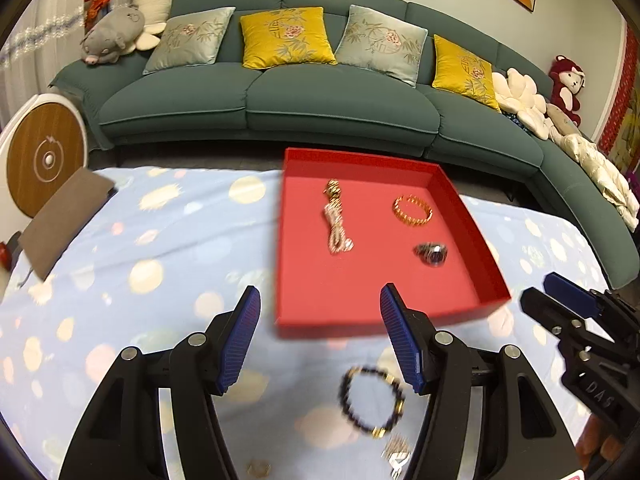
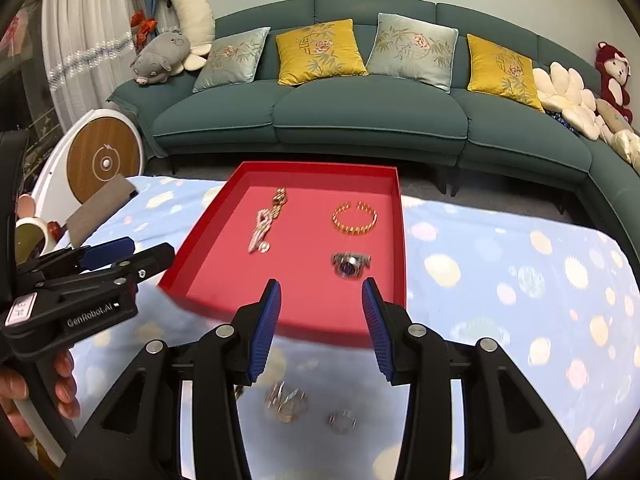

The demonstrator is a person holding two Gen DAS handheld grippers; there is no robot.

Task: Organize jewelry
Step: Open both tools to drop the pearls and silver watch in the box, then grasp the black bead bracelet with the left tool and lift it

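Both the left gripper and right gripper gape empty, apparently touching nothing.

Even, soft indoor light fills both views, with only faint shadows. Strong fisheye distortion bends the long teal sofa and darkens the corners. Motion blur smears the red tray's near edge and the dark beaded bracelet on the spotted blue blanket.

Both grippers are black plastic with ribbed blue pads, silver screws, white "GenRobot.AI" lettering.
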